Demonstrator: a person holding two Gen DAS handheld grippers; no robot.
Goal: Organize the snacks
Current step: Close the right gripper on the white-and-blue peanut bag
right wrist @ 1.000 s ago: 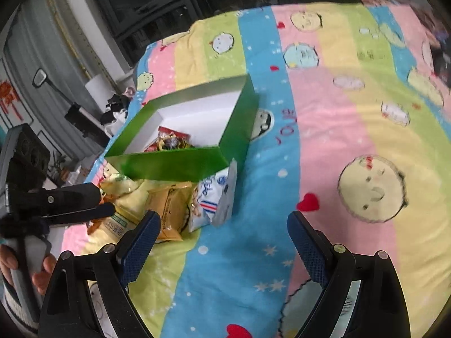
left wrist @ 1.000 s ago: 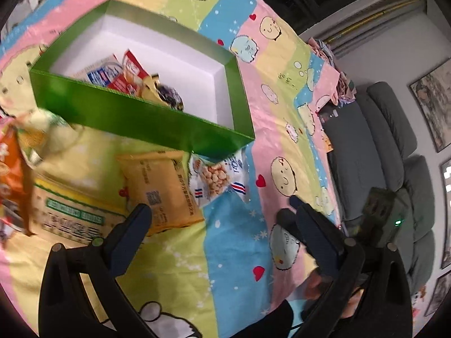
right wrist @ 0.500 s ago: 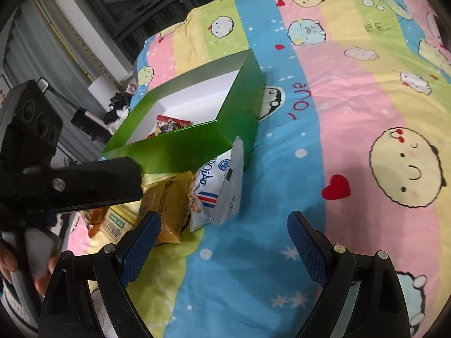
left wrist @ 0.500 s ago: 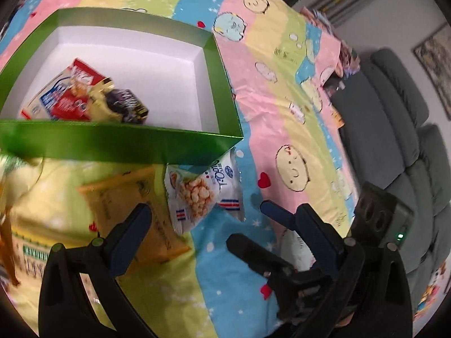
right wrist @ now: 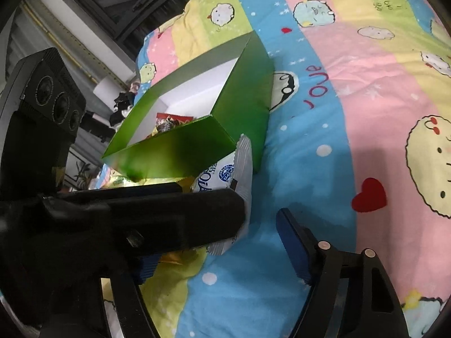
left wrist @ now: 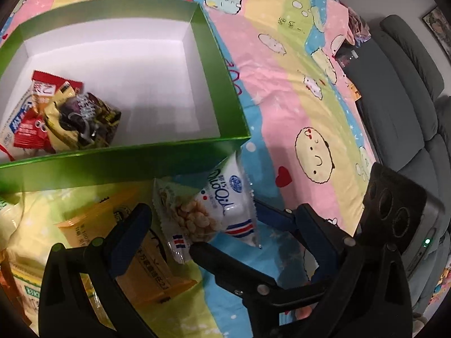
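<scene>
While the right view hides them, the left shows snacks inside the green box (both claws gape, holding nothing).

A home — cartoon bedsheet, grey sofa.

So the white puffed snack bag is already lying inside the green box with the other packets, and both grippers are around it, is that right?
Not quite. The white puffed snack bag is not inside the green box; it stands outside on the bedspread, leaning against the box's near wall, as the left wrist view shows. The left gripper and right gripper do flank it, and other packets do lie in the box.
</scene>
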